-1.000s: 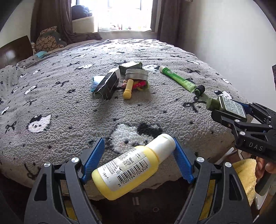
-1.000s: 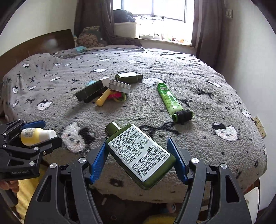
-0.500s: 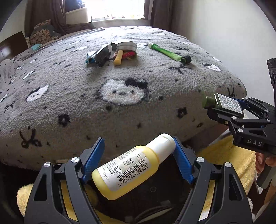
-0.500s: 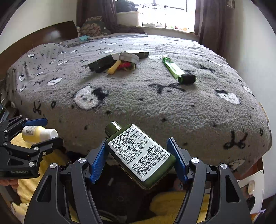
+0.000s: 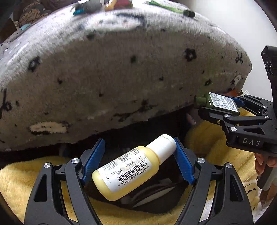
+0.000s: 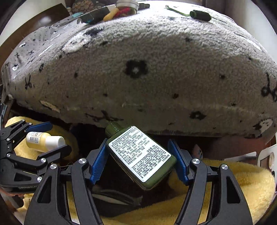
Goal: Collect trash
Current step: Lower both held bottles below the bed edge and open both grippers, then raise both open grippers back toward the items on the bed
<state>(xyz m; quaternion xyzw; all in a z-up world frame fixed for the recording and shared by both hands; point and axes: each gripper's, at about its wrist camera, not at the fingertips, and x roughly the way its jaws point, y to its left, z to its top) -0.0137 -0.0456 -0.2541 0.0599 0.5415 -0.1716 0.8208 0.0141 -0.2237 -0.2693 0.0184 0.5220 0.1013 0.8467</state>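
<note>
My left gripper (image 5: 138,162) is shut on a small yellow bottle (image 5: 133,166) with a white cap and a barcode label. It also shows in the right wrist view (image 6: 44,141). My right gripper (image 6: 138,159) is shut on a flat dark green bottle (image 6: 140,155) with a white text label, which the left wrist view shows at the right (image 5: 219,103). Both bottles hang below the bed's edge, over a dark opening (image 5: 147,199) ringed by yellow fluffy fabric (image 6: 225,187). Other trash lies on top of the bed: a green tube (image 6: 199,14) and a pile of small items (image 6: 110,12).
The grey fleece blanket (image 6: 138,69) with black and white patterns drapes over the bed's side and fills the upper half of both views. A white object (image 6: 266,159) stands at the far right on the floor. A white wall (image 5: 233,20) is on the right.
Both grippers have dropped from above the bed to below its edge, each still holding its bottle. The dark opening in the yellow fabric has come into view beneath them.
</note>
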